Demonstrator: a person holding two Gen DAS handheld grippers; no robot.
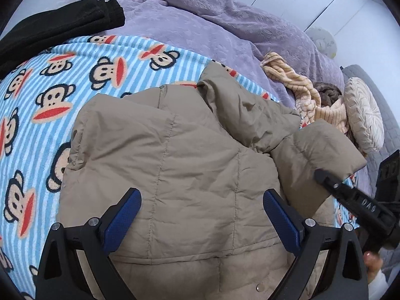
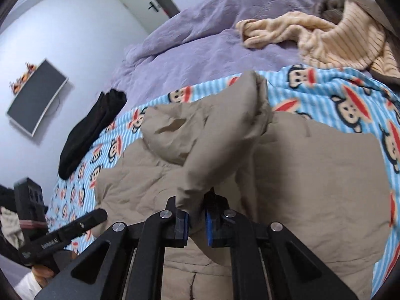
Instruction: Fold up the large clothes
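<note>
A tan quilted puffer jacket (image 1: pixel 190 155) lies spread on a blue striped monkey-print blanket (image 1: pixel 75 80). My left gripper (image 1: pixel 202 215) hovers open just above the jacket's body, with nothing between its blue pads (image 1: pixel 122 220). My right gripper (image 2: pixel 197 215) is shut on a bunched fold of the jacket's sleeve (image 2: pixel 200 165), lifting it over the body. In the left wrist view the right gripper (image 1: pixel 321 175) meets the sleeve's cuff edge at the right. The jacket's hood (image 2: pixel 175 130) is rumpled toward the far side.
A folded black garment (image 1: pixel 60 25) lies at the blanket's far left. A purple duvet (image 1: pixel 200 25) covers the far bed, with a cream striped garment (image 1: pixel 307 92) and a round cushion (image 1: pixel 365 115) on the right. A wall screen (image 2: pixel 37 97) hangs at the left.
</note>
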